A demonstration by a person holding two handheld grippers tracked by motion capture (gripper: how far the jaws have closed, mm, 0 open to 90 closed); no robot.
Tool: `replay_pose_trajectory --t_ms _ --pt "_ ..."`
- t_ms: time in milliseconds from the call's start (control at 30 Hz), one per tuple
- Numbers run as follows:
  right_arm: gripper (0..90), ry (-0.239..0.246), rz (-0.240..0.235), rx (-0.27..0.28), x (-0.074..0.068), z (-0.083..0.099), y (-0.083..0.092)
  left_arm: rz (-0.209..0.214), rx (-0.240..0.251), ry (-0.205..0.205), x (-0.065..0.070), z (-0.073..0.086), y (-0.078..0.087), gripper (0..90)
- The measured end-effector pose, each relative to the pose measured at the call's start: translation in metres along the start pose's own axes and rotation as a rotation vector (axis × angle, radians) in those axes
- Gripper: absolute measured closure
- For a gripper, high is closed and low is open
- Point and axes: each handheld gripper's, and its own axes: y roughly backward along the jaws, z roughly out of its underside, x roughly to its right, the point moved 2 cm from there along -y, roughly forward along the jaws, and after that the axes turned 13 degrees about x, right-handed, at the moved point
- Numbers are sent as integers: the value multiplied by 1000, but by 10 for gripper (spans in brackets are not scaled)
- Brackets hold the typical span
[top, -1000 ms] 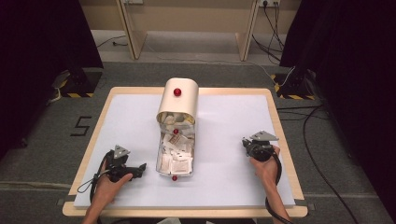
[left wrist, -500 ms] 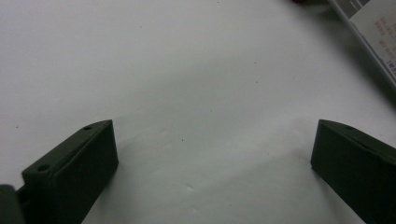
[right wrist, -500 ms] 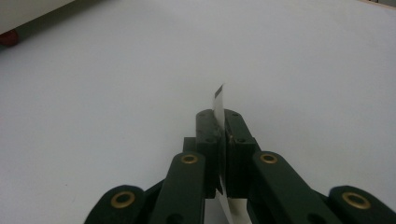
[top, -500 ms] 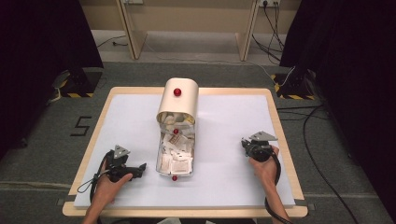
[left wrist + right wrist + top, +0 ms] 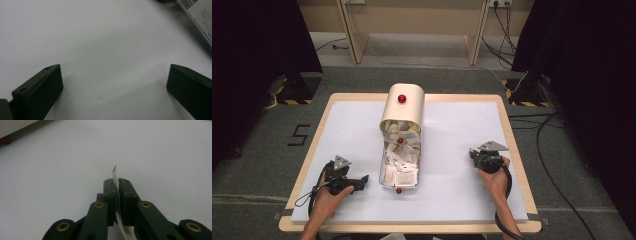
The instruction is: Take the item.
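A beige box with a rounded lid and a red knob stands mid-table. Its open tray holds several white sachets. My left gripper lies on the white mat to the left of the tray and points toward it. Its jaws are open with only bare mat between them. My right gripper rests at the right of the mat. Its jaws have just been opening a little, and a thin white sachet still stands on edge between the close-set pads.
The white mat covers a wooden table. A corner of the tray lies close ahead of the left gripper. The box's red knob sits far left of the right gripper. Cables trail over the floor on the right.
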Motion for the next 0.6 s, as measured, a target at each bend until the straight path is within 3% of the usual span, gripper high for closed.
replay_pose_trajectory --t_ms 67,233,600 --pt "705 -38 -7 5 0 0 -1 0 0 1 0 0 0 1" --pt "576 -63 -5 31 -1 -5 0 1 0 0 0 0 0 0" --pt "456 -95 13 41 -1 -9 2 0 0 0 0 0 0 0"
